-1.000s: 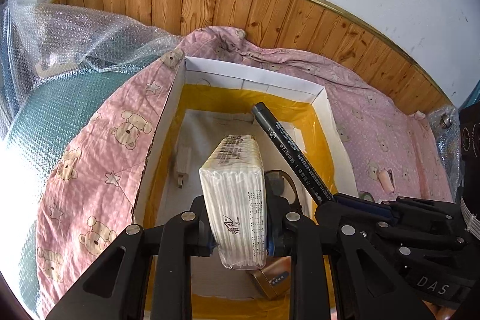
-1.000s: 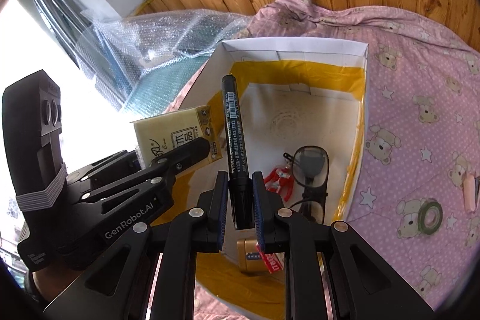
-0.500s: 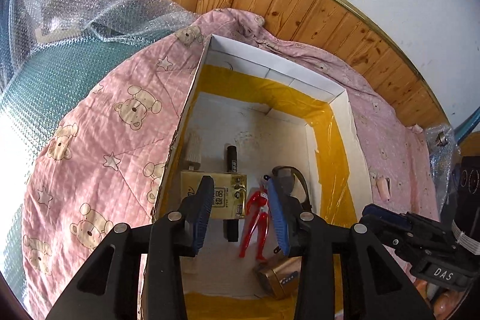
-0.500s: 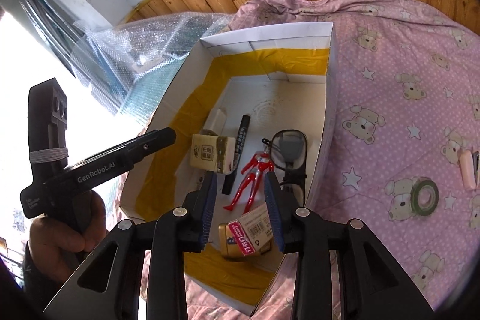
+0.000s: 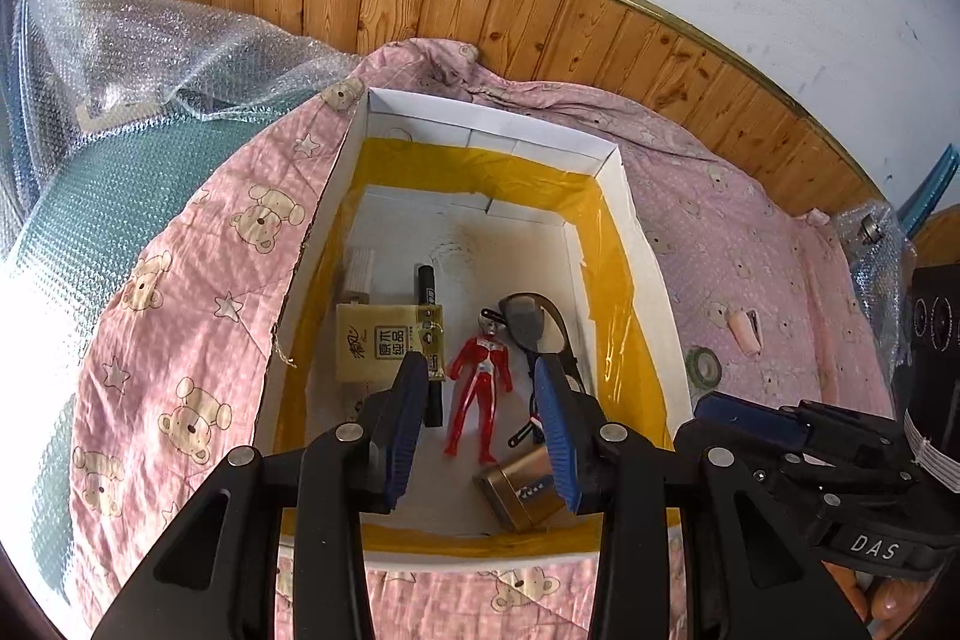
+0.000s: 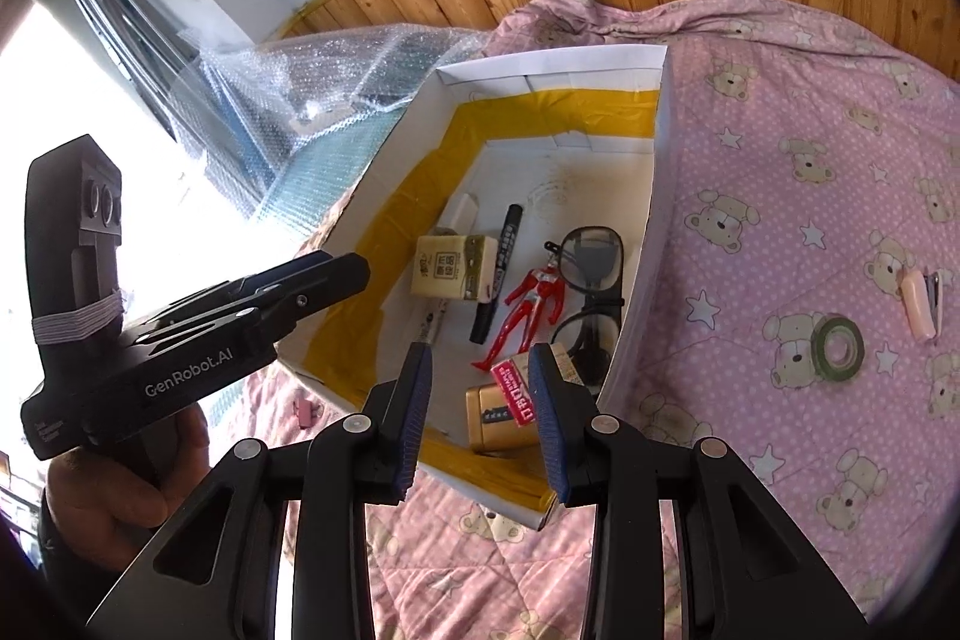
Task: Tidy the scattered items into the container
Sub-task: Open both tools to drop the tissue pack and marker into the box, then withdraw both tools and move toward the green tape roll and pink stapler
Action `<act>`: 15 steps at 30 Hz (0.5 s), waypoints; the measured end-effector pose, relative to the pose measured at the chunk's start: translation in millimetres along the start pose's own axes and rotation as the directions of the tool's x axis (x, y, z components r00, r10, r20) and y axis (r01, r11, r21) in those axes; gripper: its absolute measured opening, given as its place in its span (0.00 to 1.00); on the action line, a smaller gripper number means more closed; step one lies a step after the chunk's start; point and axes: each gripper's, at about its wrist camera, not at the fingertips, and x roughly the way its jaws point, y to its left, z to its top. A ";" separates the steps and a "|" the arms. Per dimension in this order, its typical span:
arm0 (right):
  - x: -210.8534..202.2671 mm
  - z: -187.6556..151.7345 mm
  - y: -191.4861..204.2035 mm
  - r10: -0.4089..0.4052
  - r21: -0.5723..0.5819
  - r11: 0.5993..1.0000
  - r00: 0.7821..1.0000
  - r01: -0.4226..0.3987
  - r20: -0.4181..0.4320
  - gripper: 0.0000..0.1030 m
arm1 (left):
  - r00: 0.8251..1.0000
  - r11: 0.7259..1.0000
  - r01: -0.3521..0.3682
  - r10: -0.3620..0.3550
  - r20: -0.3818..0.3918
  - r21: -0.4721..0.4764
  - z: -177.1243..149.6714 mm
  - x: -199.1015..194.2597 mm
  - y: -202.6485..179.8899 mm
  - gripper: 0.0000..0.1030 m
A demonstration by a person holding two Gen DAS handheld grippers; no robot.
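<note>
A white cardboard box [image 5: 492, 133] [image 6: 654, 232] lined with yellow tape rests on a pink bear-print quilt. Inside lie a tissue pack [image 5: 375, 349] [image 6: 453, 266], a black marker [image 5: 427, 292] [image 6: 504, 250], a red toy figure [image 5: 480, 379] [image 6: 531, 307], glasses [image 5: 534, 325] [image 6: 591, 256] and a gold box [image 5: 519, 487] [image 6: 495, 418]. My left gripper [image 5: 480, 370] hangs open above the box, holding nothing. My right gripper [image 6: 480, 358] is open too, over the box's near end. A green tape roll [image 6: 837, 346] [image 5: 703, 367] and a pink clip [image 6: 918, 304] [image 5: 743, 331] lie on the quilt to the right.
Bubble wrap [image 5: 150, 58] [image 6: 336, 70] is piled left of the box. A wooden headboard [image 5: 540, 16] and white wall stand behind. A hand [image 6: 114, 496] holds the left gripper's handle. A small pink clip [image 6: 303, 412] lies by the box's left side.
The left gripper let go of the tissue pack and the right one let go of the black marker; both now lie in the box. Both grippers opened and drew back upward.
</note>
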 end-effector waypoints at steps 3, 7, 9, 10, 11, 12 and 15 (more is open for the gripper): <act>-9.0 -6.3 2.6 0.003 -0.002 1.000 1.000 -0.003 0.011 0.36 | 1.000 1.000 0.001 -0.001 0.007 0.012 -5.0 -9.0 -7.9 0.38; -18.1 -15.4 4.6 0.008 -0.004 1.000 1.000 -0.008 0.017 0.36 | 1.000 1.000 0.002 -0.003 0.017 0.030 -12.0 -19.8 -19.7 0.38; -22.1 -20.4 5.5 0.011 -0.006 1.000 1.000 -0.011 0.020 0.36 | 1.000 0.999 0.004 -0.005 0.020 0.037 -15.7 -24.1 -25.1 0.38; -24.1 -22.9 5.7 0.013 -0.006 1.000 1.000 -0.013 0.022 0.36 | 1.000 0.999 0.005 -0.006 0.022 0.039 -17.5 -26.0 -27.5 0.38; -26.0 -25.4 5.7 0.015 -0.006 1.000 1.000 -0.015 0.024 0.36 | 1.000 0.999 0.007 -0.007 0.023 0.042 -19.5 -27.5 -30.0 0.38; -27.8 -27.8 5.5 0.017 -0.005 1.000 1.000 -0.017 0.025 0.36 | 1.000 0.999 0.008 -0.009 0.023 0.044 -21.4 -28.9 -32.4 0.38; -33.2 -35.2 4.1 0.022 0.000 1.000 0.999 -0.022 0.031 0.36 | 1.000 0.999 0.010 -0.012 0.023 0.051 -27.2 -32.3 -39.5 0.38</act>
